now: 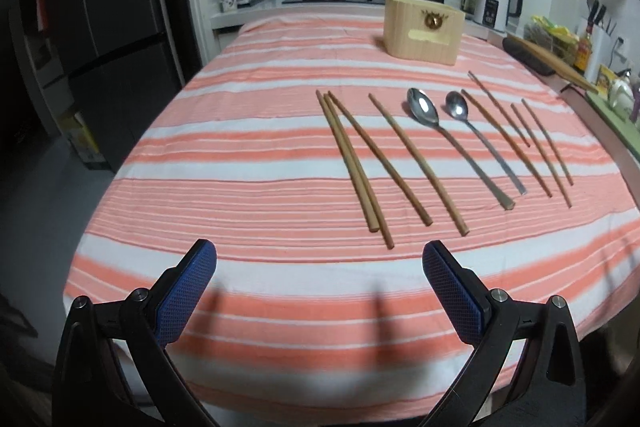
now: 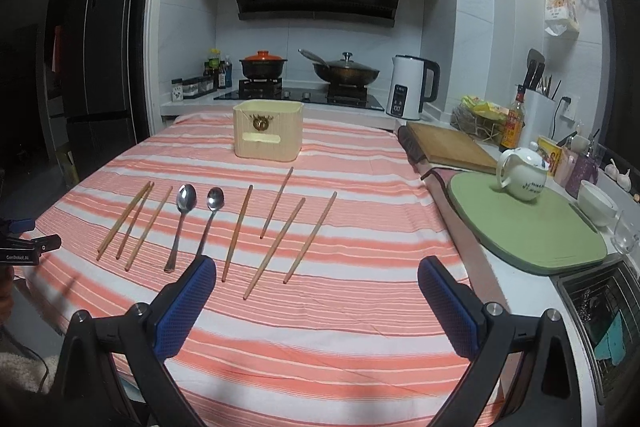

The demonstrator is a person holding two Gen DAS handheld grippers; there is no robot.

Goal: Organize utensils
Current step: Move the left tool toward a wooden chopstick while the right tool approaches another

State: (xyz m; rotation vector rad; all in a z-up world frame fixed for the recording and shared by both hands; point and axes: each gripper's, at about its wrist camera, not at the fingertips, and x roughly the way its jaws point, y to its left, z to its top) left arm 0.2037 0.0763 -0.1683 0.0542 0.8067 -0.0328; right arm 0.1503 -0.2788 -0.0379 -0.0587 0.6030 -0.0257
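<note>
Kitchen table w/ striped cloth (image 2: 360, 307). Left gripper (image 1: 319, 267) and right gripper (image 2: 316, 281) both hover at the near edge, jaws spread wide, holding nothing. Chopsticks (image 2: 238, 233) and two spoons (image 2: 186, 199) lie in a row mid-table; a beige holder box (image 2: 267, 135) stands behind them. Chopsticks look light, stiff, thin, prone to roll; pinch mid-length. Spoons are smooth metal, likely slippery; grip the handle (image 2: 176, 243).

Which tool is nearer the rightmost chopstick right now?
Right. The right tool hangs open just short of the rightmost chopstick; the left tool sits well off to that chopstick's left.
</note>
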